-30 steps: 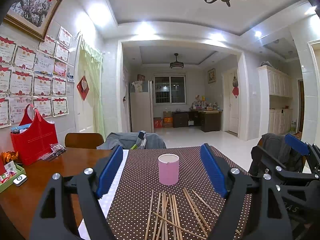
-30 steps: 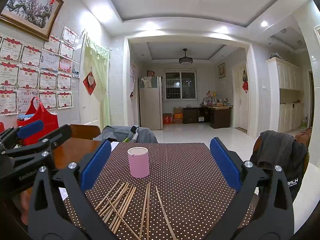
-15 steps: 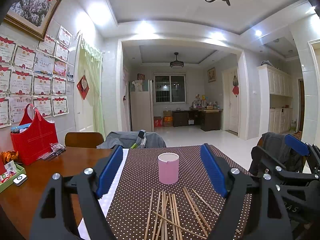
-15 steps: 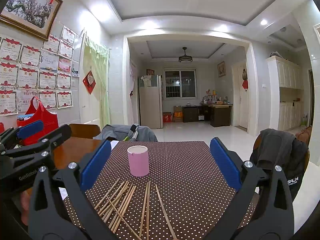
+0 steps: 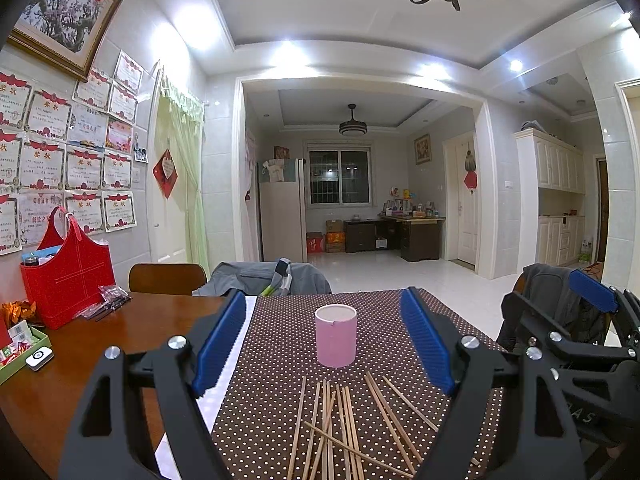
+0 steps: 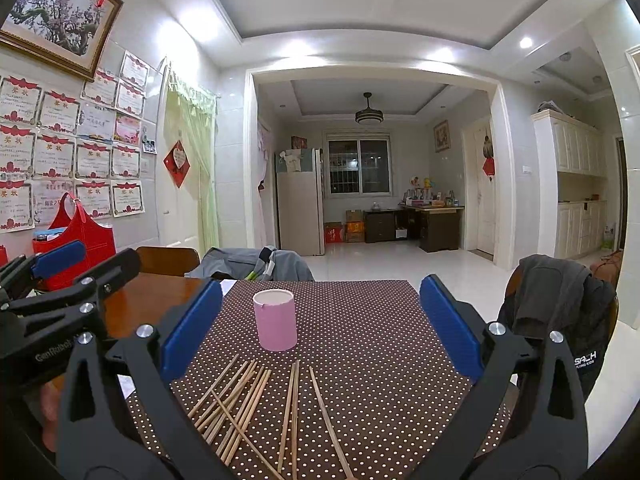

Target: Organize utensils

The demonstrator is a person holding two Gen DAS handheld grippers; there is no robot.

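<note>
there, chopsticks (image 5: 344, 424) below open left tool (image 5: 324, 344)

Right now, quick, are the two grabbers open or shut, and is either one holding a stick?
Left gripper: open, holding nothing.
Right gripper: open, holding nothing.
The chopsticks all lie on the table.
</note>
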